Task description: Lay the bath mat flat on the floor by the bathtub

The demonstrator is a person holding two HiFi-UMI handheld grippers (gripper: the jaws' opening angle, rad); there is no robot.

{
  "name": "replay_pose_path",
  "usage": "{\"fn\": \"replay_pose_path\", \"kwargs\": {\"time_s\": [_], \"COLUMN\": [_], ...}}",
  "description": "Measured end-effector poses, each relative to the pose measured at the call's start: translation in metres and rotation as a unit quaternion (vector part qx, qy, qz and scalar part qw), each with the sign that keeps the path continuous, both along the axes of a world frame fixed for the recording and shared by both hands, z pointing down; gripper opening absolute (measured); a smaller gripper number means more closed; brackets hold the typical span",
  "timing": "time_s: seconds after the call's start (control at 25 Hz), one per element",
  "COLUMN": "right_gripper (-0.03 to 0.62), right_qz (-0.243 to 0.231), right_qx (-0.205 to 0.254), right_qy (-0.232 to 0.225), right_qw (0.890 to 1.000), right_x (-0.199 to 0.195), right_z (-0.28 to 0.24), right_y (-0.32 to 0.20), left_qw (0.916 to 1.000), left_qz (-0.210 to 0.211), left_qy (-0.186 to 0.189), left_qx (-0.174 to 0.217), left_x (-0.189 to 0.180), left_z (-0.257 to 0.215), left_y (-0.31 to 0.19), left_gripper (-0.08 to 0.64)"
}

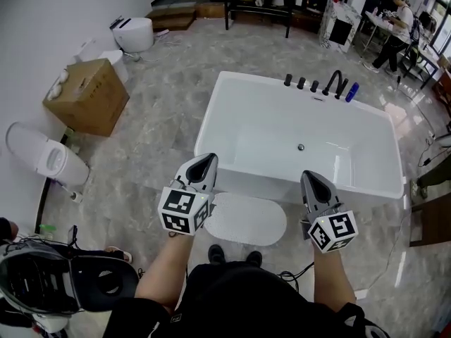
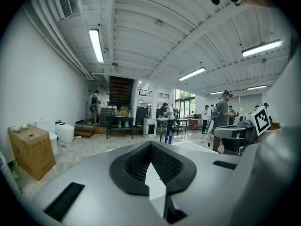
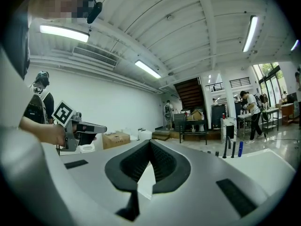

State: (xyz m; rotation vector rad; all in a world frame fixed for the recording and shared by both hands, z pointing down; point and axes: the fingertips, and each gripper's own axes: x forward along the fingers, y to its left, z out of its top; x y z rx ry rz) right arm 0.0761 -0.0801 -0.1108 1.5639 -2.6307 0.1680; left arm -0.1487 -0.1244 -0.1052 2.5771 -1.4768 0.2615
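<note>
A white oval bath mat (image 1: pixel 246 218) lies flat on the marble floor, right against the near wall of the white bathtub (image 1: pixel 211 118). My left gripper (image 1: pixel 209 159) is held in the air above the mat's left end, jaws shut and empty. At the mat's right, my right gripper (image 1: pixel 308 175) hovers in front of the tub wall, also shut with nothing in it. The left gripper view shows its closed jaws (image 2: pixel 150 144) pointing across the room, with the right gripper (image 2: pixel 244 131) off to the side. In the right gripper view the jaws (image 3: pixel 150 141) are closed too.
A cardboard box (image 1: pixel 88 96) and a toilet (image 1: pixel 46 157) stand at the left wall, another toilet (image 1: pixel 134 32) further back. Black taps (image 1: pixel 335 83) sit on the tub's far rim. Black gear (image 1: pixel 56 280) lies at lower left. A person (image 1: pixel 394 27) stands far right.
</note>
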Motion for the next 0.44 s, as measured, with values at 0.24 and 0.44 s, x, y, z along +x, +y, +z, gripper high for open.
{"fn": "replay_pose_path", "kwargs": {"time_s": [0.24,0.44], "right_gripper": [0.012,0.012], "right_qz": [0.001,-0.007], "right_qx": [-0.006,-0.001], "right_qy": [-0.018,-0.017], "right_qw": [1.000,1.000], "right_x": [0.006,0.004], "right_z": [0.006,0.007], "right_y": [0.007,0.009], "left_qw": [0.9999,0.9999], "left_qz": [0.004,-0.003], "left_qy": [-0.003,-0.005], "left_qx": [-0.011,-0.011], "left_x": [0.004,0.004], "left_z": [0.010,0.014], "left_y": [0.012,0.016], "left_gripper": [0.009,0.009]}}
